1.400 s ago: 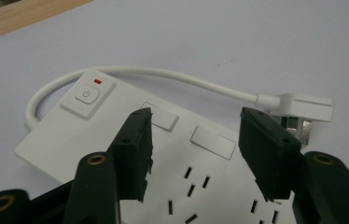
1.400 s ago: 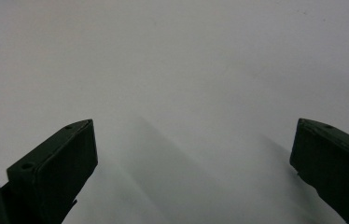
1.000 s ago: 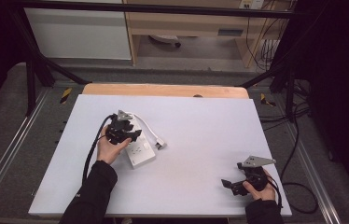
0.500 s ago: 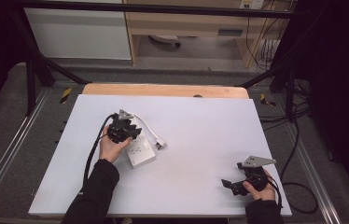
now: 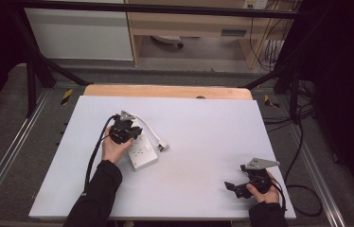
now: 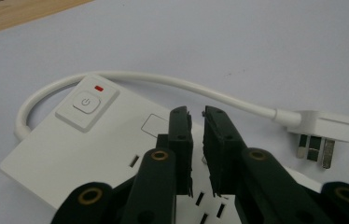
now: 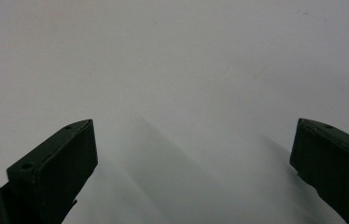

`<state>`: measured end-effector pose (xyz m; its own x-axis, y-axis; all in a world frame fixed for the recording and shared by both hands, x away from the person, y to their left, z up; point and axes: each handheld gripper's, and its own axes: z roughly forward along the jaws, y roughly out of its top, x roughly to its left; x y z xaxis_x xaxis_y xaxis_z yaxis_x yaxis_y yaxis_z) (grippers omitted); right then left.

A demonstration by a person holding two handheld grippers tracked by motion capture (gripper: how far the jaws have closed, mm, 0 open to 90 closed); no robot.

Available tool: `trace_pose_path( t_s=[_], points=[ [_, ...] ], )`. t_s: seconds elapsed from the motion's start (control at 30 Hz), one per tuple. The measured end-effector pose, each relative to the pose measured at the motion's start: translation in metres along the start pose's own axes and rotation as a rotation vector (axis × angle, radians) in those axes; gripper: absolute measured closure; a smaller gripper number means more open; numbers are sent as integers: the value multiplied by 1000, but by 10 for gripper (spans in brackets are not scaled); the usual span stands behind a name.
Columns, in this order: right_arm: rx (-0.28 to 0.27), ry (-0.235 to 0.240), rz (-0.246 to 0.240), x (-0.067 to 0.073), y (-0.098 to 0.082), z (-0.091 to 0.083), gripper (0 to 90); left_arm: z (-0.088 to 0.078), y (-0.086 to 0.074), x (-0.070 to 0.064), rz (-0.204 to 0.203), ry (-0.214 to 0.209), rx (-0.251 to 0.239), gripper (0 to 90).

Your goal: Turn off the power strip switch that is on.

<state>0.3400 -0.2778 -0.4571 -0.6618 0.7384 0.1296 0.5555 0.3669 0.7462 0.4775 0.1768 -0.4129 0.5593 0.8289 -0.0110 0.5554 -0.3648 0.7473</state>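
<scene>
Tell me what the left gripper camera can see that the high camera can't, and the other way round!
Up close, the left gripper view lets you see the power button with a small red mark above it, and the plug's metal pins; those are too small to make out from above. The high view adds the right gripper, jaws wide apart, near the table's right front corner, plus the person's sleeves and the floor. Both views share the white power strip, its looping cable, and the left gripper, jaws nearly closed over the strip.

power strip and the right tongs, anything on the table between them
Nothing: in the high view the white table lies bare between the power strip and the right tongs.
</scene>
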Motion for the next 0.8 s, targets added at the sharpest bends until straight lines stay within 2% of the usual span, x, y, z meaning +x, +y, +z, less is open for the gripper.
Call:
trace_pose_path(
  t_s=[0.5,0.8],
  points=[
    [-2,-3,-4,0,0,0,12,4,-1,5,-15,14,-7,889],
    [-4,-3,-5,0,0,0,12,8,-2,6,-11,20,-4,894]
  ],
)
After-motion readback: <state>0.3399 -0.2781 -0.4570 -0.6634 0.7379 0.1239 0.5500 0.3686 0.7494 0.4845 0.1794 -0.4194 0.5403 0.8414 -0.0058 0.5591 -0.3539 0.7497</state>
